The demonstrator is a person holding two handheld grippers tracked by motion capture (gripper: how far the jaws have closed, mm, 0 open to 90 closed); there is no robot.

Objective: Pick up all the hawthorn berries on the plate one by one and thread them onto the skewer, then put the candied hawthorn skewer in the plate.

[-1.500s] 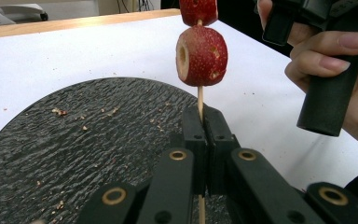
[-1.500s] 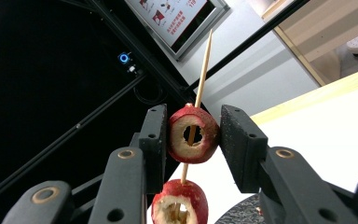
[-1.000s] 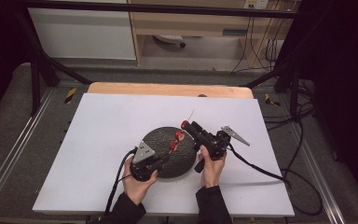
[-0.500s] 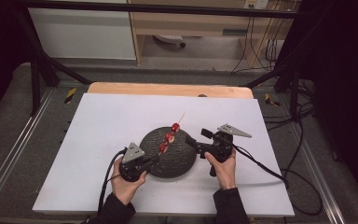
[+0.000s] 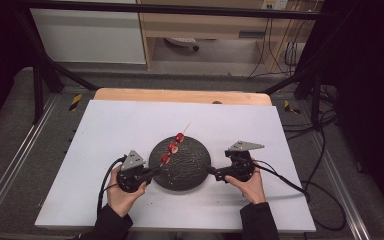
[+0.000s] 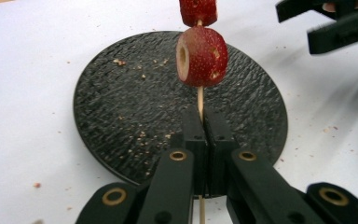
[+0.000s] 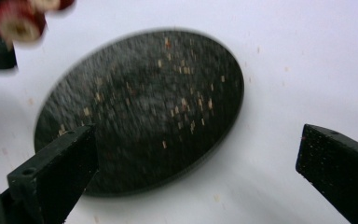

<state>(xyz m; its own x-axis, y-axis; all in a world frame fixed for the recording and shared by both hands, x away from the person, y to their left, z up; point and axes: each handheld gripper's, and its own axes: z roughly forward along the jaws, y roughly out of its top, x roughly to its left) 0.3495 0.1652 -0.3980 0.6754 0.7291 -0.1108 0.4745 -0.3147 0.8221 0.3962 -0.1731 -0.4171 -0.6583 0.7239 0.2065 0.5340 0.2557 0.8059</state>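
left gripper (image 6: 204,135) clamped tight on the skewer (image 6: 200,100) of red fruit over the black plate (image 5: 190,167) mid-frame, right gripper (image 7: 198,154) jaws just opened wide, nothing between them

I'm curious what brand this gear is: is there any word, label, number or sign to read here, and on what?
None can be read: no writing shows on the black plate, the skewer, the white tabletop or either hand-held gripper.
A pale label on the shelf edge behind the table is too small to read.
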